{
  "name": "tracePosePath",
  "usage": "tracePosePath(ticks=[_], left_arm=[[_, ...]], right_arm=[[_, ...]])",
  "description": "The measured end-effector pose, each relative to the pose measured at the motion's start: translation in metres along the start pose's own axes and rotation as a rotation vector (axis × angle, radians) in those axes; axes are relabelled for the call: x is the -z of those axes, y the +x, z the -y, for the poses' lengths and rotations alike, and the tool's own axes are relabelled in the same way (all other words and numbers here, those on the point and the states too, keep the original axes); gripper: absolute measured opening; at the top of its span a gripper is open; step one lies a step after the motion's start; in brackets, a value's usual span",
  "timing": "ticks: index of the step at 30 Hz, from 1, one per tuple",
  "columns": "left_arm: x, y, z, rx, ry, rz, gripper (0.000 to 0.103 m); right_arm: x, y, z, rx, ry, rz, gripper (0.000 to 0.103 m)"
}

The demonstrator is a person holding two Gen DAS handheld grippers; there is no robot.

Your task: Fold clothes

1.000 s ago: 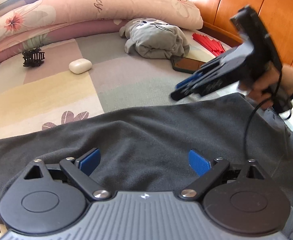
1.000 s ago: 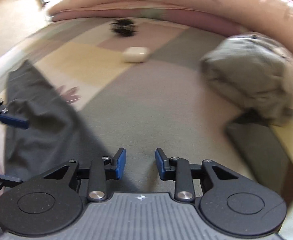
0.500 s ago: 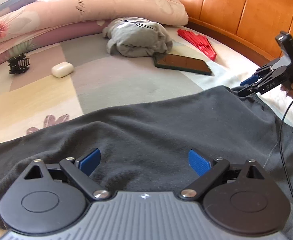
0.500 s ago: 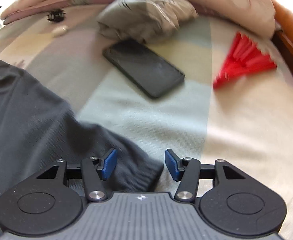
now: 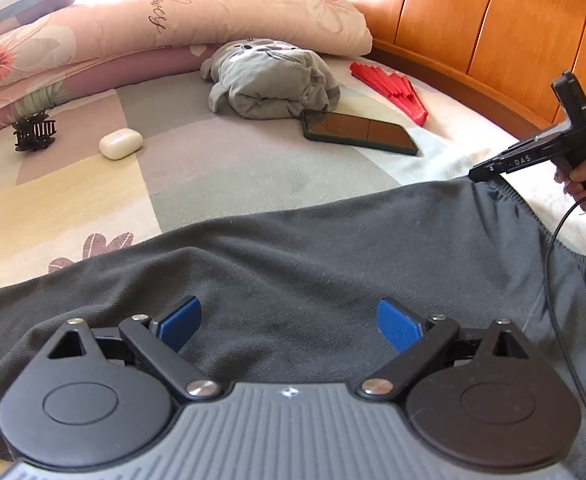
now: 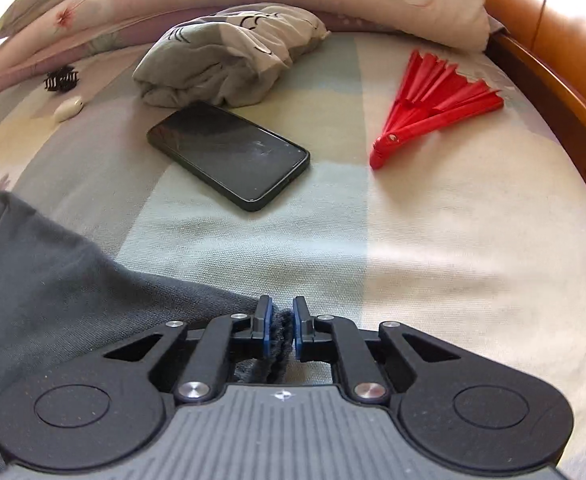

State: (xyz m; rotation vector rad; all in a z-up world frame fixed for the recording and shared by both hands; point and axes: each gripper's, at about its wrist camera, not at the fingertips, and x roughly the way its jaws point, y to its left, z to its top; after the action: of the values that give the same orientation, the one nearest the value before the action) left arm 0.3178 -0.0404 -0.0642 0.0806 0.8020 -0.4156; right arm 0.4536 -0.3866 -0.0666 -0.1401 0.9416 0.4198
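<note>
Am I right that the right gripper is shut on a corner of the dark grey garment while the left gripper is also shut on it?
Not quite: the left gripper is open above the dark grey garment, gripping nothing, as the left wrist view shows. The right gripper is indeed shut on a corner.

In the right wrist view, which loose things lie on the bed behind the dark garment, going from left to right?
Black hair claw → white earbud case → phone → red folding fan. I leave out the grey bundle, since it overlaps the phone's span.
</note>
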Motion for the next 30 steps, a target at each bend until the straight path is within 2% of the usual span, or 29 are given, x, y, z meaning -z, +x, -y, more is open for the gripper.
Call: tracePosePath(ticks=[1, 3, 4, 9, 12, 18, 23, 25, 26, 30], left_arm=[[0.000, -0.001, 0.000, 0.002, 0.000, 0.001, 0.095], [-0.001, -0.002, 0.001, 0.004, 0.001, 0.004, 0.095], [-0.001, -0.003, 0.002, 0.004, 0.002, 0.006, 0.095], [-0.004, -0.011, 0.003, 0.028, 0.000, 0.028, 0.095], [-0.005, -0.014, 0.005, 0.039, 0.004, 0.036, 0.095], [-0.006, -0.018, 0.006, 0.057, 0.001, 0.043, 0.095], [-0.006, -0.018, 0.004, 0.066, -0.011, 0.044, 0.095], [-0.006, -0.018, 0.002, 0.069, -0.019, 0.044, 0.095], [-0.006, -0.019, 0.002, 0.072, -0.024, 0.045, 0.095], [-0.006, -0.020, -0.001, 0.081, -0.041, 0.049, 0.095]], right_arm=[[0.000, -0.005, -0.001, 0.008, 0.022, 0.017, 0.019], [-0.002, -0.014, 0.000, 0.015, 0.090, 0.037, 0.031], [-0.003, -0.020, 0.002, 0.014, 0.130, 0.042, 0.032], [-0.007, -0.046, -0.003, -0.034, 0.286, 0.017, 0.053], [-0.002, -0.046, -0.016, -0.050, 0.304, -0.013, 0.064], [0.010, -0.032, -0.042, -0.040, 0.311, -0.088, 0.071], [0.021, -0.020, -0.064, -0.031, 0.317, -0.150, 0.071], [0.025, -0.016, -0.072, -0.027, 0.320, -0.174, 0.076], [0.026, -0.013, -0.076, -0.024, 0.320, -0.181, 0.084], [0.018, -0.004, -0.072, 0.026, 0.305, -0.120, 0.084]])
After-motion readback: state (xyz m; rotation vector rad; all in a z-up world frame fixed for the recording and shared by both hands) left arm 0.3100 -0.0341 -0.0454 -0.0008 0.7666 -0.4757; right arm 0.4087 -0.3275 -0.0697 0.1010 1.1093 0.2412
